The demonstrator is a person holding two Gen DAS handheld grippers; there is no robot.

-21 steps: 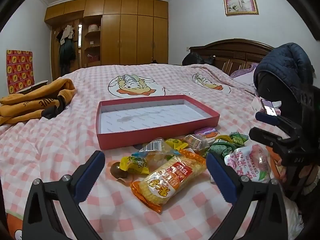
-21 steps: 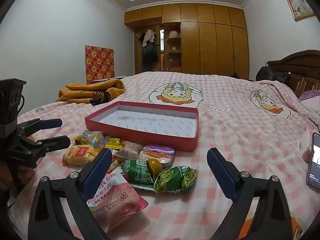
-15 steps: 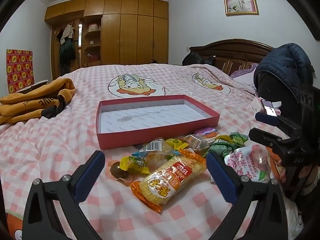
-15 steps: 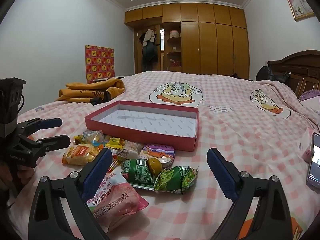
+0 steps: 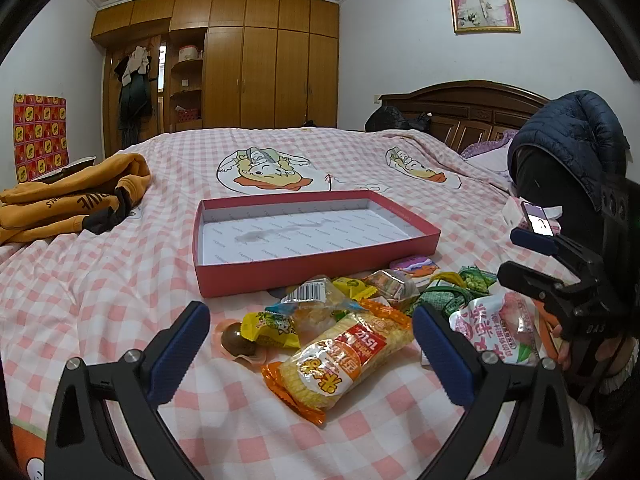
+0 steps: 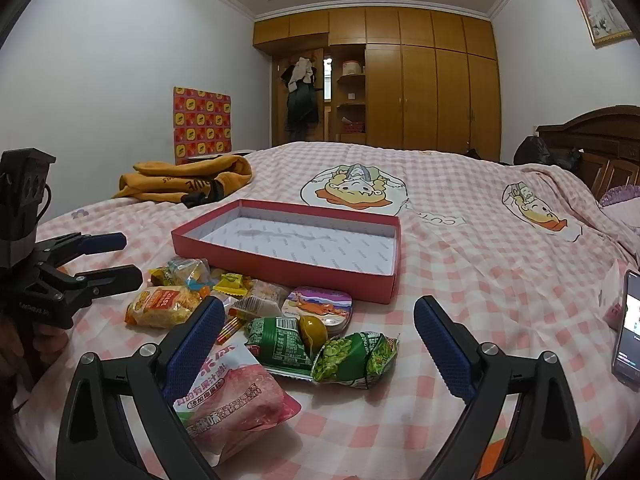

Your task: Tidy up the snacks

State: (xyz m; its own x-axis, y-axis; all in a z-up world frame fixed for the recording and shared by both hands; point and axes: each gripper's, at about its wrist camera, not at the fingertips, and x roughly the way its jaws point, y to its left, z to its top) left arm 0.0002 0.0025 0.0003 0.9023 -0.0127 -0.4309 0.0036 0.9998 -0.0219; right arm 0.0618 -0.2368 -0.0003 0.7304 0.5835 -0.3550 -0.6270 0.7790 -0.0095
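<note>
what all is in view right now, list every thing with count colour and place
box: 1, red outside, white inside, nothing in it, on the bed behind the snacks
rice cracker pack: 1, orange and yellow, nearest the left gripper
pink jelly bag: 1, pink and white, by the right gripper's left finger
green snack packs: 2, green, in front of the box
oval tin: 1, purple and orange, touching the box's front wall
small wrapped sweets: several, mixed colours, piled before the box
orange garment: 1, folded, far left of the bed
phone: 1, screen lit, right edge
bed cover: 1, pink check
left gripper: open
right gripper: open
</note>
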